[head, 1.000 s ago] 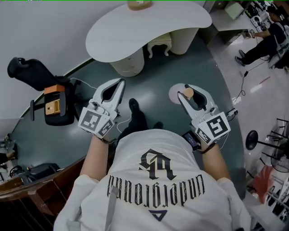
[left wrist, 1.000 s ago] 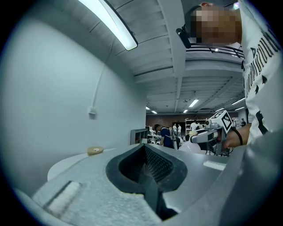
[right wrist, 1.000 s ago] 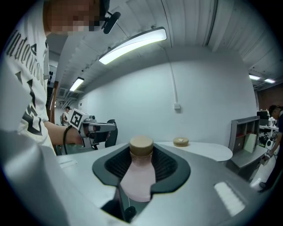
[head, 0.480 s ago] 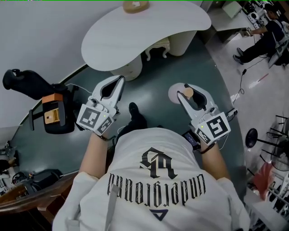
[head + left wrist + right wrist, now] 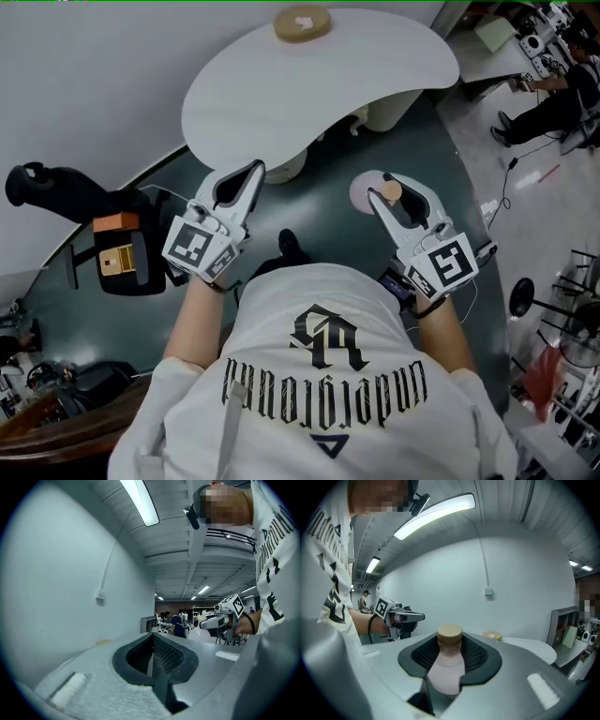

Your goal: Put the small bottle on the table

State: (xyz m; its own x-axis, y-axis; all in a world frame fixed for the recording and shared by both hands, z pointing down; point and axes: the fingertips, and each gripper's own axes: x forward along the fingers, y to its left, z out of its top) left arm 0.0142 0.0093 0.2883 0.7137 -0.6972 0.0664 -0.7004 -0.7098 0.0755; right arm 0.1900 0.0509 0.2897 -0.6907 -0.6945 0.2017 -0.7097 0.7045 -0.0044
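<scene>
In the head view a white kidney-shaped table point(image 5: 319, 80) stands ahead of me, with both grippers held level short of its near edge. My right gripper point(image 5: 388, 185) is shut on the small bottle point(image 5: 391, 192), which has a tan cap and a pale pink body. The right gripper view shows the bottle point(image 5: 446, 665) upright between the dark pads, its cap above them. My left gripper point(image 5: 251, 172) is shut with nothing in it; its pads point(image 5: 161, 656) meet in the left gripper view.
A round tan object point(image 5: 302, 22) lies at the table's far edge. On the dark green floor to the left stand a black and orange device point(image 5: 122, 258) and a black seat point(image 5: 56, 183). A person point(image 5: 562, 89) sits at the far right.
The table has come nearer and fills more of the view. Both grippers have moved forward toward it, side by side, the right one still holding the bottle.
</scene>
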